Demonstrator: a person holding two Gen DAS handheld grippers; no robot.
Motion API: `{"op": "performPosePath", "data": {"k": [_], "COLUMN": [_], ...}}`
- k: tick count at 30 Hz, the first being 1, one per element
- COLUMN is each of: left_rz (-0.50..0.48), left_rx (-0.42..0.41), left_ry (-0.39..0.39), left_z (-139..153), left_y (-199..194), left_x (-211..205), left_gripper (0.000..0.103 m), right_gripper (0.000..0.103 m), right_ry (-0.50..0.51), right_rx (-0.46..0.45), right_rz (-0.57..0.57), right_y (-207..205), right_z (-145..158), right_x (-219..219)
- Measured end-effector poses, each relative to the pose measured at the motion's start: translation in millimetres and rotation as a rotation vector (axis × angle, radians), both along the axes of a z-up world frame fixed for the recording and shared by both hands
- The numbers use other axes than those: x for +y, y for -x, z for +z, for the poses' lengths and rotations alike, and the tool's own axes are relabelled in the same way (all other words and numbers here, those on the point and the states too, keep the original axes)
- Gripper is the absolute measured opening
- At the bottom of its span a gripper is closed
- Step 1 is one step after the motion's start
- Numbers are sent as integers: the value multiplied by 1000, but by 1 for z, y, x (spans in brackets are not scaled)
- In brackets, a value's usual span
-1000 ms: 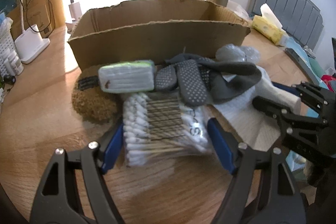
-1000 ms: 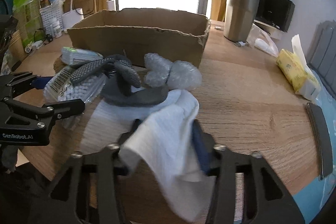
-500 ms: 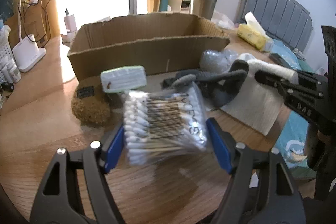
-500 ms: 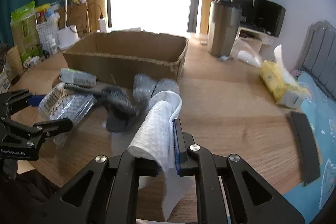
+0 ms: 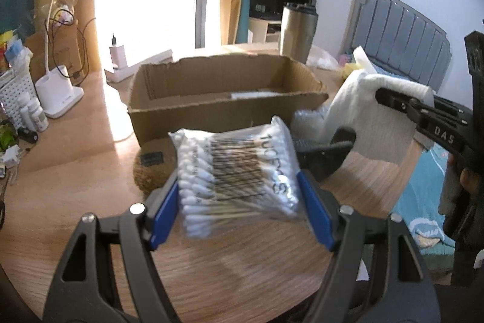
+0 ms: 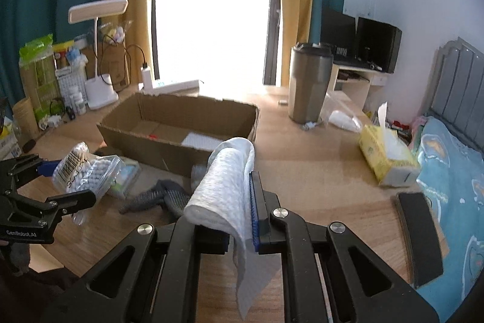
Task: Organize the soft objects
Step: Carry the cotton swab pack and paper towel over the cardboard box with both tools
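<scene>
Your two wrist cameras look forward and down along their fingers, close over the round wooden table [image 5: 75, 159]; both share the open brown cardboard box [image 6: 181, 123].

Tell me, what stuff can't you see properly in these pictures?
- Cardboard box floor, left wrist view: mostly hidden by its near wall.
- Brown scrubby pad, left wrist view: half covered by the cotton swab pack.
- Grey socks, right wrist view: partly behind the white cloth.
- Pack's print: too blurred.

A clear bag of cotton swabs [image 5: 239, 171] is hanging tilted above the worktop [image 5: 75, 177], a white cloth [image 6: 224, 180] is draping at its three o'clock, and grey socks [image 6: 157, 196] are lying crumpled between them.
</scene>
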State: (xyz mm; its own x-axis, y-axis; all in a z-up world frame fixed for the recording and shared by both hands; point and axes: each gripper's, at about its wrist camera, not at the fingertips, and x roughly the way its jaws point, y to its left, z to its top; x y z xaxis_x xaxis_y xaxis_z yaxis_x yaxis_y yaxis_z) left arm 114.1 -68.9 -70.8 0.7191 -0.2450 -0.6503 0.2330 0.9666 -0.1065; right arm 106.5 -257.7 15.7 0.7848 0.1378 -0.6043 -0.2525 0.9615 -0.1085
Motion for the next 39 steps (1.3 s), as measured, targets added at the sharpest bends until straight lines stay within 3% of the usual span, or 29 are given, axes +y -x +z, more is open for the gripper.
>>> {"op": "performPosePath", "data": {"k": [16,39], "left_rz": [72,115], "left_rx": [-64,-101], "left_ry": [28,31], "left_z": [29,46], "left_y": [-10,-61], "left_x": [26,61], "left_gripper": [75,75], "right_gripper": [12,12], "right_ry": [-17,-26], "right_rx": [-52,-62], "right_rz": [46,100], "right_y": [-19,-71], "right_z": [26,37], "right_x": [17,47]}}
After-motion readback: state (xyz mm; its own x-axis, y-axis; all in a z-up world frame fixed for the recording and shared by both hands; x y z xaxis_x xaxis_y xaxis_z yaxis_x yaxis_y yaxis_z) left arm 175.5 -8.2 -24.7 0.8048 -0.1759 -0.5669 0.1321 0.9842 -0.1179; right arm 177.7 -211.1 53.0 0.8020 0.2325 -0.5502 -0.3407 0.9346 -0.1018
